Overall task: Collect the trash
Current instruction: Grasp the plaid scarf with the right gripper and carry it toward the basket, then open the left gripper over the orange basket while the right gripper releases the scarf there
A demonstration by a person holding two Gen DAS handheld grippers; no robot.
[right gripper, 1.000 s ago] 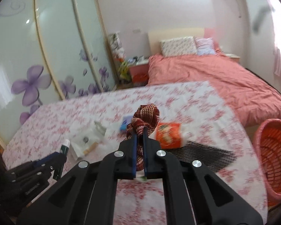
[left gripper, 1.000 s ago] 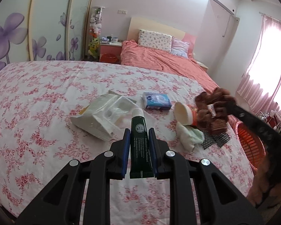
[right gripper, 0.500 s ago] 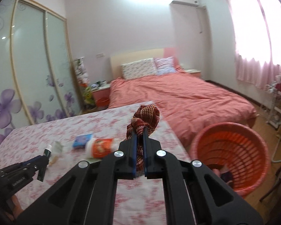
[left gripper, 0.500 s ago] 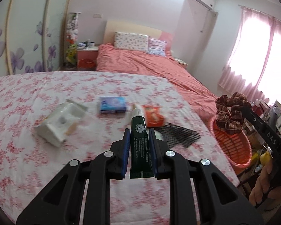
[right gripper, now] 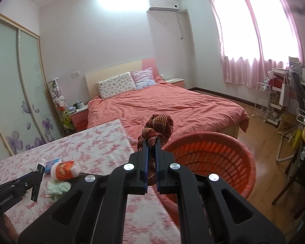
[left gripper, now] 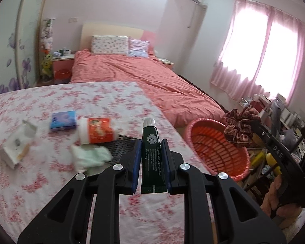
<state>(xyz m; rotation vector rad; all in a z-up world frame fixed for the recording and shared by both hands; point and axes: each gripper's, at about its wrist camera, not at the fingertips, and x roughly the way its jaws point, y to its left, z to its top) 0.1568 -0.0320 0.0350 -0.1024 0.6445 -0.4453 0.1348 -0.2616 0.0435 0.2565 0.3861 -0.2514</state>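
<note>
My left gripper (left gripper: 150, 142) is shut on a dark green tube (left gripper: 151, 152) with a white cap, held above the floral bedspread. My right gripper (right gripper: 150, 142) is shut on a red-brown plaid scrunchie (right gripper: 158, 129); in the left wrist view the scrunchie (left gripper: 241, 129) hangs over the rim of the orange basket (left gripper: 217, 152). The basket (right gripper: 211, 162) stands on the floor just right of the bedspread's edge. The left gripper (right gripper: 33, 178) with the tube also shows at the lower left of the right wrist view.
On the bedspread (left gripper: 40, 183) lie an orange-labelled cup (left gripper: 97, 130) on its side, a blue packet (left gripper: 63, 120), a white crumpled bag (left gripper: 17, 144), a pale green cloth (left gripper: 89, 156) and black mesh (left gripper: 122, 140). A pink bed (right gripper: 162, 105) lies behind. Cluttered shelves (right gripper: 282, 101) stand at right.
Both grippers have swung to the right, away from the litter on the bedspread. The scrunchie now hangs over the orange basket, and the tube is closer to it. Both grips are unchanged.
</note>
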